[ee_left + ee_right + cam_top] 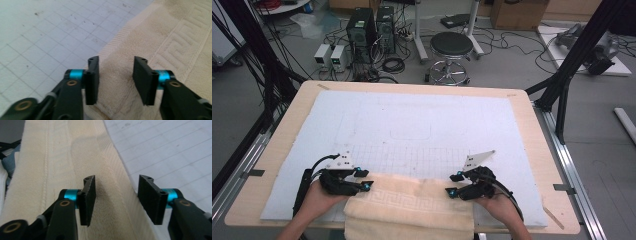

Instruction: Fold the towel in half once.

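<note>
A cream towel [409,205] lies folded along the near edge of the table [532,130], on a white gridded mat [412,130], with a person's two hands working at its far corners. The left hand-held gripper [364,179] stands at the towel's left far corner, jaws parted and pressing on nothing; in the left gripper view the towel's hemmed edge [112,47] runs between the open jaws, bare mat to their left. The right hand-held gripper [453,184] stands likewise open at the right far corner, the towel's edge [117,170] passing between its jaws and bare mat to their right. Ahead of both hand-held grippers the mat stretches bare to the table's far edge; behind them the towel hangs over the near edge.
</note>
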A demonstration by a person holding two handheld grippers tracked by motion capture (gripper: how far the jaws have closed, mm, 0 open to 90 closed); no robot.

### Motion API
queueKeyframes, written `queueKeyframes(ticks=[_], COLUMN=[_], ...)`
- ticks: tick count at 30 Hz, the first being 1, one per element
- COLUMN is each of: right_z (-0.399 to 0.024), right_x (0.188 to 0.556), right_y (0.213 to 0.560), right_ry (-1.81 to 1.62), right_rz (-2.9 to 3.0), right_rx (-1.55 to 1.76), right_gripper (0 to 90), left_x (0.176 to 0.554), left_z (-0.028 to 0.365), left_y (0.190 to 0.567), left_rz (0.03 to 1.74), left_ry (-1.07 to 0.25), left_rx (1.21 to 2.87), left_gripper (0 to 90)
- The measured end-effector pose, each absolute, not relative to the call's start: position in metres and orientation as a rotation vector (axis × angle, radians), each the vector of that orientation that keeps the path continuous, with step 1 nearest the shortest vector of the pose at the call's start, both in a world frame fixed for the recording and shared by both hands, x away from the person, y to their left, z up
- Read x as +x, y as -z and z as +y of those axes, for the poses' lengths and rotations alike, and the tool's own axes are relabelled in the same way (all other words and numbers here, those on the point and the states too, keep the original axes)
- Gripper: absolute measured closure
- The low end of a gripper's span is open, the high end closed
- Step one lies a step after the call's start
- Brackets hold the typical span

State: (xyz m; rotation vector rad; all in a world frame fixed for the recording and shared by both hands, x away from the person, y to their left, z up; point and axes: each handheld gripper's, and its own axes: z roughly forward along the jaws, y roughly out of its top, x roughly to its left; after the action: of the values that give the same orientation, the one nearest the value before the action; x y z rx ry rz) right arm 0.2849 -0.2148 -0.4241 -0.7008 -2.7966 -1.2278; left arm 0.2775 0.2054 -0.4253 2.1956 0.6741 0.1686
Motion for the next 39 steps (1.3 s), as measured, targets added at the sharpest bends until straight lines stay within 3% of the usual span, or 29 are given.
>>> queueKeyframes(ticks=[4,7,10,20,25,30,32,36,39], right_z=[-0.209,-0.209,-0.209,-0.209,-0.211,-0.212,-0.212,-0.221,-0.225], right_x=[0.285,0.284,0.283,0.273,0.251,0.216,0.205,0.21,0.223], right_y=[0.432,0.43,0.426,0.399,0.38,0.372,0.372,0.377,0.386], right_ry=[1.187,1.211,1.238,1.356,1.433,1.424,1.405,1.422,1.402], right_rz=[-2.79,-2.789,-2.797,-2.826,-2.824,-2.795,-2.766,-2.774,-2.822], right_rx=[-0.661,-0.649,-0.643,-0.587,-0.517,-0.433,-0.394,-0.482,-0.567], right_gripper=[69.3,76.5,78.9,78.8,78.1,72.6,65.5,60.0,58.5], left_x=[0.277,0.276,0.274,0.254,0.219,0.184,0.179,0.192,0.209], left_z=[0.204,0.204,0.204,0.218,0.228,0.233,0.235,0.237,0.233], left_y=[0.431,0.43,0.427,0.402,0.39,0.384,0.385,0.389,0.395], left_rz=[0.666,0.662,0.664,0.635,0.576,0.477,0.462,0.514,0.559], left_ry=[-0.18,-0.2,-0.216,-0.274,-0.297,-0.212,-0.211,-0.241,-0.274], left_rx=[2.202,2.202,2.187,2.069,2.048,2.07,2.083,2.078,2.076], left_gripper=[74.7,83.7,86.2,86.4,86.4,85.7,79.8,67.0,64.9])
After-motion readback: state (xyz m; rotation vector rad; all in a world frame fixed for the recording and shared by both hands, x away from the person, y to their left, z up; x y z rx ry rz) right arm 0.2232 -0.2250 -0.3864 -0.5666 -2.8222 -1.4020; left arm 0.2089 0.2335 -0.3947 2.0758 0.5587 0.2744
